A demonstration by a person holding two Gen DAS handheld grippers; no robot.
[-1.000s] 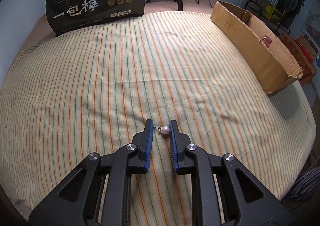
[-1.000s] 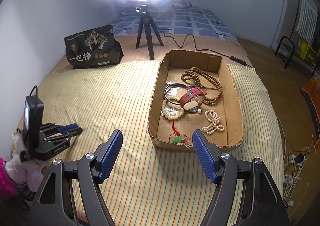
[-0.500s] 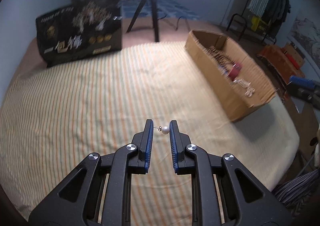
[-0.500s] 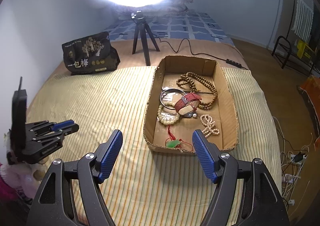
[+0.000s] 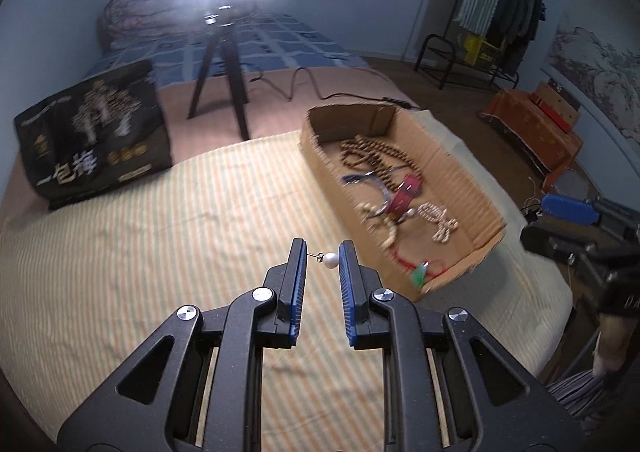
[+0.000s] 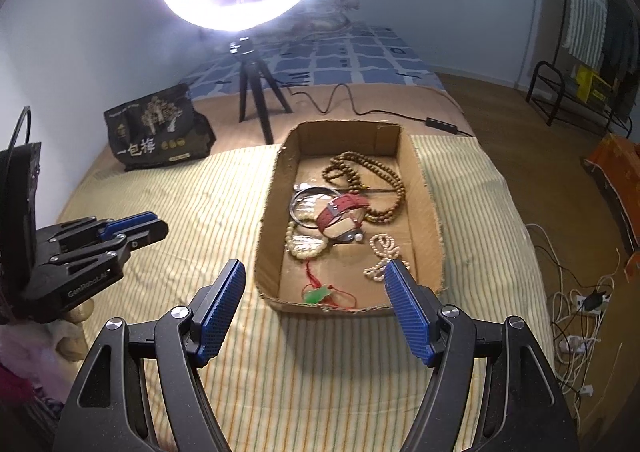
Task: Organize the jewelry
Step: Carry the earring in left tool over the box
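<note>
My left gripper (image 5: 322,252) is shut on a pearl stud earring (image 5: 329,259), pinched across its post and pearl, held above the striped cloth left of the cardboard box (image 5: 476,244). The box (image 6: 430,212) holds wooden beads (image 6: 372,180), a red watch (image 6: 340,208), a silver bangle (image 6: 310,196), pearl strands (image 6: 384,252) and a green pendant on red cord (image 6: 318,295). My right gripper (image 6: 314,288) is open and empty, just in front of the box's near end. The left gripper also shows in the right wrist view (image 6: 132,226).
A black snack bag (image 5: 96,144) stands at the back left. A ring light on a tripod (image 6: 256,100) stands behind the box, its cable (image 6: 360,108) trailing right. The bed edge drops to the floor on the right, with cables (image 6: 576,312) there.
My left gripper has lifted the earring off the cloth and swung right toward the box. My right gripper has moved slightly closer to the box, still open.
</note>
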